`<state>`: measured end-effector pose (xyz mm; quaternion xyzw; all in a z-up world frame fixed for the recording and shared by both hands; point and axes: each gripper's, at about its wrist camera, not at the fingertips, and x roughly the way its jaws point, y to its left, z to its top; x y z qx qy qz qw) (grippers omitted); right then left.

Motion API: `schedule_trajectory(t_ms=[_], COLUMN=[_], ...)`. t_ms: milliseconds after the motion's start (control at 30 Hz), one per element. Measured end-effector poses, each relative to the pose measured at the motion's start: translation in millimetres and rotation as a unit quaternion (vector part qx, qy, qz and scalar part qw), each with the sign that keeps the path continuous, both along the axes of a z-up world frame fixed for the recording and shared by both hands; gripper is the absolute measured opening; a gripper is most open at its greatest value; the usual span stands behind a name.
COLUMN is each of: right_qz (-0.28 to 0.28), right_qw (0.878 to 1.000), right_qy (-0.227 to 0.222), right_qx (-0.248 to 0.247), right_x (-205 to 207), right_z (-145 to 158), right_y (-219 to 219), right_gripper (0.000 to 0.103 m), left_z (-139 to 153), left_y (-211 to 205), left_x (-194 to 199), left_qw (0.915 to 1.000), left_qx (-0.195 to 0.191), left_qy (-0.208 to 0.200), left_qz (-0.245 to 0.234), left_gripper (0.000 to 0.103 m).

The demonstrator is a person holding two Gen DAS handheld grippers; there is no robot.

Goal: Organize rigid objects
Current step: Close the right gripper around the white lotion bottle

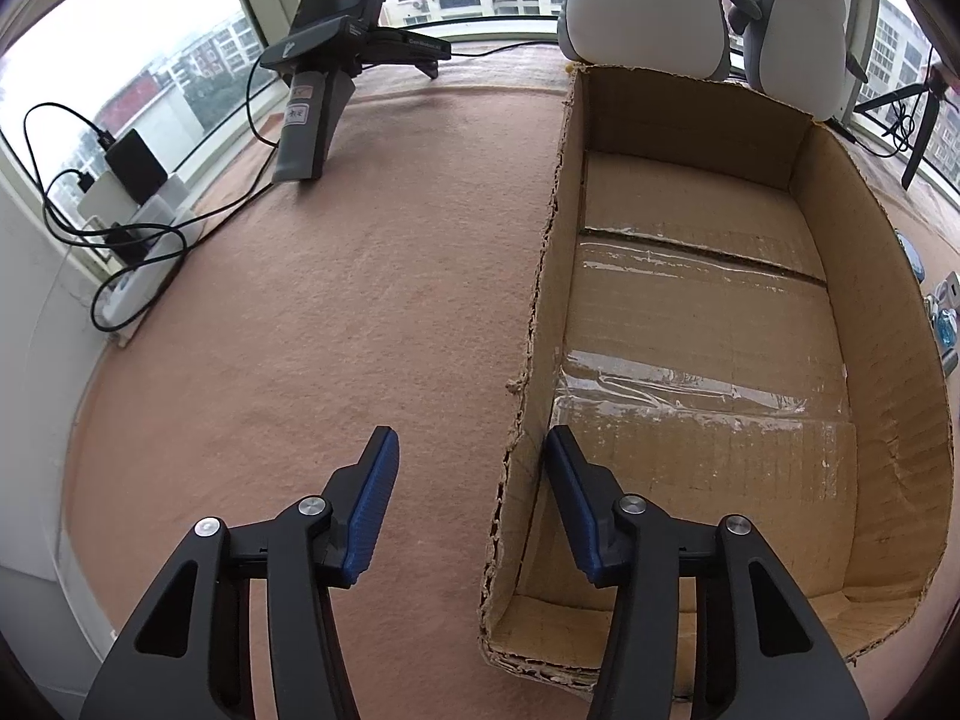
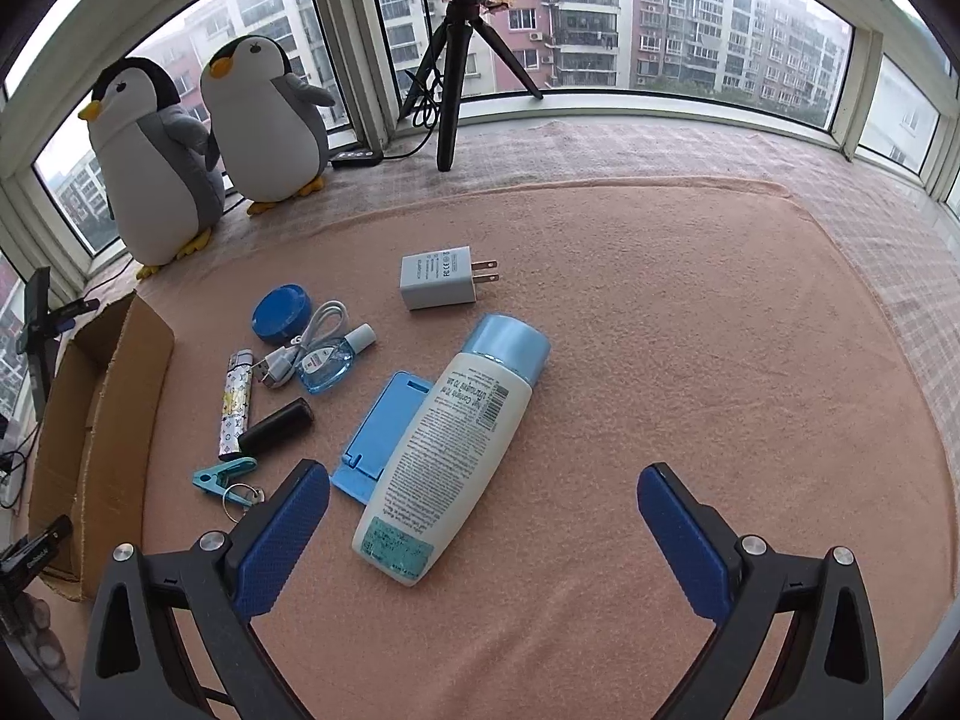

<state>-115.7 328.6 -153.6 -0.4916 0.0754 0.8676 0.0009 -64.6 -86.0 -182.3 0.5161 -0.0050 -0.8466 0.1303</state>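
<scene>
The right tool point(image 2: 483, 516), released (holding nothing), hung over the bottle point(image 2: 451, 450), whose long axis ran away from it.

Bottle point(image 2: 456, 456) on phone stand point(image 2: 384, 432)

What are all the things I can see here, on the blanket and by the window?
Blanket: one, pink, underneath everything.
Cardboard box: one, brown, empty, on the blanket.
Plush penguins: two, white-grey, by the window.
Tripod: one, black, by the window.
Lotion bottle: one, white, blue cap, lying down.
Charger plug: one, white, beyond the bottle.
Phone stand: one, blue, left of the bottle.
Round case: one, blue.
Cable: one, white.
Small bottle: one, clear blue.
Lighter: one, patterned.
Cylinder: one, black.
Clip: one, teal, with ring.
Left fingers: two, blue-padded, astride the box wall.
Right fingers: two, blue-padded, wide apart.
</scene>
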Motion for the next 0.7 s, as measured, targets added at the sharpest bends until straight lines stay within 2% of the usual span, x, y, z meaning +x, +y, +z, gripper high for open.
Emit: schedule_trajectory(t_ms=[100,333,567,633,700], right_qz=[-0.020,-0.027,-0.016,-0.011,-0.007], right_qw=[1.000,0.998,0.997,0.997,0.996], right_qy=[-0.015,-0.049,-0.069,-0.077,-0.084], right_qx=[-0.001,-0.007,-0.007,-0.005,-0.004], right_x=[-14.6,-36.7,-47.1,-50.3,-51.1], right_z=[-9.4,-28.2,-35.1,-38.3,-42.0], right_y=[7.3,10.6,1.7,-1.6,-4.2], right_gripper=[0.096,0.083,0.081,0.073,0.071], left_z=[-0.2,-0.9,-0.9,-0.9,-0.9], left_y=[1.4,2.0,2.1,2.4,2.4], left_x=[0.1,0.4,0.3,0.3,0.4], left_qw=[1.0000,1.0000,1.0000,1.0000,1.0000], left_qx=[-0.003,-0.004,-0.005,-0.005,-0.005], left_qy=[0.002,0.004,0.005,0.005,0.005], left_qz=[0.000,0.000,0.000,0.000,0.000], left_gripper=[0.050,0.048,0.048,0.048,0.048])
